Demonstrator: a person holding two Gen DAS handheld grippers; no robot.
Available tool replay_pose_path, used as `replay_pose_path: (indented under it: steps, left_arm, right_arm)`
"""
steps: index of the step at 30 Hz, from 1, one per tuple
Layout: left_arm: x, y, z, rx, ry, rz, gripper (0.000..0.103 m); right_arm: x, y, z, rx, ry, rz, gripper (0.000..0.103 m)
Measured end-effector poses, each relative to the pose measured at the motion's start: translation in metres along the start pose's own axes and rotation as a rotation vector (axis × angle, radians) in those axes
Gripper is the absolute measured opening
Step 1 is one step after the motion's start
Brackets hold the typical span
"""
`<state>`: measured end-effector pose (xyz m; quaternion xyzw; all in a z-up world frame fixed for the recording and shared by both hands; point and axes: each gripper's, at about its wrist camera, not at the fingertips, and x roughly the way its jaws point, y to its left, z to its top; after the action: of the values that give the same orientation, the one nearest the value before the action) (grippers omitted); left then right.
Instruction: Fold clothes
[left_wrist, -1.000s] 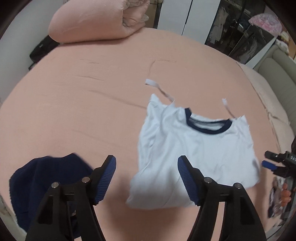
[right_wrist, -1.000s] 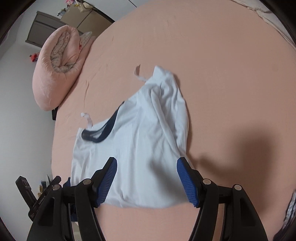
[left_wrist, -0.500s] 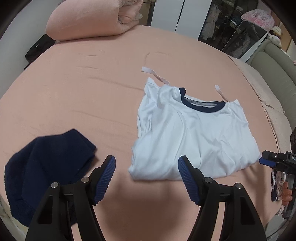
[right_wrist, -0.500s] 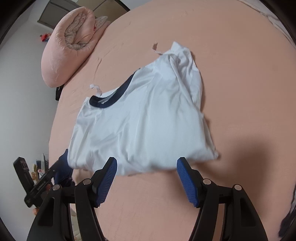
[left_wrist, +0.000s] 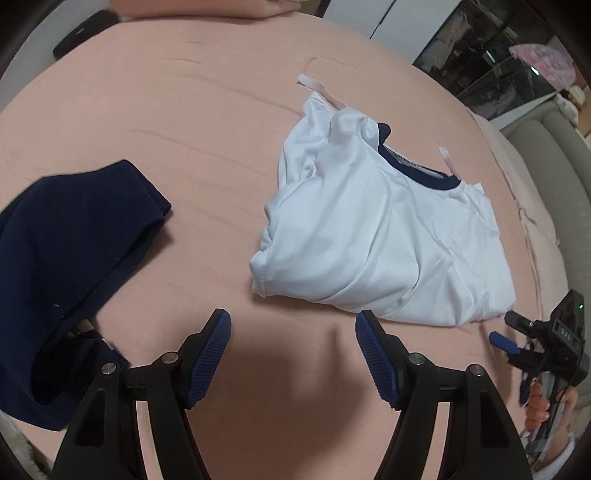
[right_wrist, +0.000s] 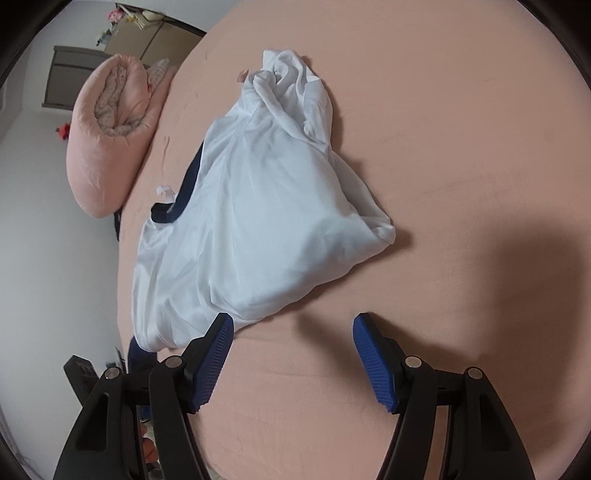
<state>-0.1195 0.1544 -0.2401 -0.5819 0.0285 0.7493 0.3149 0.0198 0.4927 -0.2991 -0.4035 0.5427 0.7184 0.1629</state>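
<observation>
A white T-shirt (left_wrist: 384, 229) with a navy collar lies partly folded on the pink bed; the right wrist view shows the same white T-shirt (right_wrist: 251, 221) from its other side. A navy garment (left_wrist: 62, 258) lies crumpled at the left. My left gripper (left_wrist: 293, 325) stands open over bare sheet, just short of the shirt's near hem. My right gripper (right_wrist: 291, 328) is open too, its left pad at the shirt's lower edge, nothing between the pads. The right gripper (left_wrist: 517, 339) also shows at the right edge of the left wrist view.
A rolled pink duvet (right_wrist: 107, 136) lies at the head of the bed (right_wrist: 461, 129). A grey sofa (left_wrist: 550, 155) and dark shelves (left_wrist: 491, 59) stand beyond the bed's right side. A white wall (right_wrist: 55, 240) runs along the other side.
Both grippers have come down and closer to the bed. The shirt and the navy garment now look larger and nearer. Neither gripper's opening has changed.
</observation>
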Motion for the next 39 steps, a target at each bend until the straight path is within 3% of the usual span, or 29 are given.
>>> replay_pose_path:
  steps: [5, 7, 10, 19, 29, 32, 34, 39]
  left_arm:
    - [0.009, 0.002, -0.006, -0.072, 0.001, -0.031, 0.069]
    - [0.014, 0.002, -0.006, -0.098, -0.009, -0.033, 0.070]
    - [0.018, -0.001, -0.004, -0.132, -0.030, -0.059, 0.086]
    - [0.031, -0.016, 0.008, -0.156, -0.028, -0.073, 0.088]
    - [0.039, -0.008, 0.026, -0.241, -0.031, -0.129, 0.090]
    - [0.042, -0.006, 0.031, -0.272, -0.034, -0.133, 0.094]
    - [0.044, -0.010, 0.034, -0.264, -0.032, -0.132, 0.103]
    - [0.050, -0.016, 0.043, -0.267, -0.033, -0.121, 0.103]
  right_arm:
    - [0.001, -0.009, 0.005, 0.057, -0.025, 0.052, 0.067]
    - [0.004, -0.011, 0.007, 0.099, -0.045, 0.087, 0.073]
    - [0.007, -0.011, 0.011, 0.144, -0.074, 0.127, 0.080]
    - [0.017, -0.005, 0.022, 0.173, -0.106, 0.169, 0.087]
    - [0.024, -0.001, 0.037, 0.203, -0.121, 0.234, 0.087]
    - [0.026, -0.001, 0.042, 0.217, -0.129, 0.261, 0.087]
    - [0.029, -0.001, 0.044, 0.220, -0.128, 0.267, 0.087]
    - [0.032, -0.001, 0.050, 0.242, -0.140, 0.296, 0.087]
